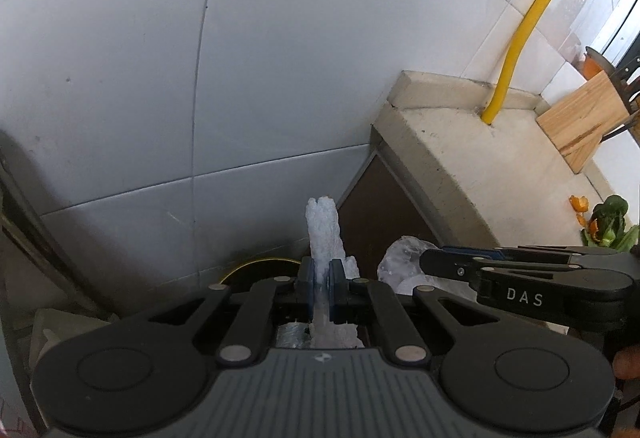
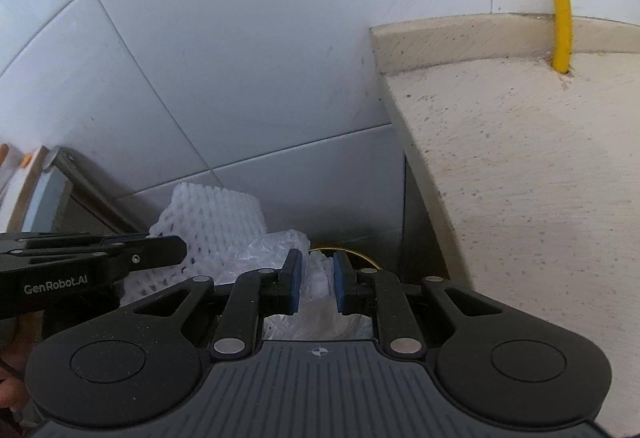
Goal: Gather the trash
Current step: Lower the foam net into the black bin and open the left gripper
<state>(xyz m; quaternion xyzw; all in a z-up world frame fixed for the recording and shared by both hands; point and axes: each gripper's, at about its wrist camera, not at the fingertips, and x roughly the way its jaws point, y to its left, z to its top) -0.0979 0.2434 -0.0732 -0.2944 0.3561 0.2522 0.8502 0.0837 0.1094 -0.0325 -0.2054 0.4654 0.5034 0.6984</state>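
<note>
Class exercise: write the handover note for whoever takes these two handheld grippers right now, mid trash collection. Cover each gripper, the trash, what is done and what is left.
Left gripper: shut on the white foam net, held upright.
Right gripper: shut on the crumpled clear plastic.
Both are off the beige counter's end, beside the tiled wall, pointing down.
Done: two pieces picked up.
Left: drop both; the bin is not clearly visible. Orange peel and leafy greens remain on the counter.
</note>
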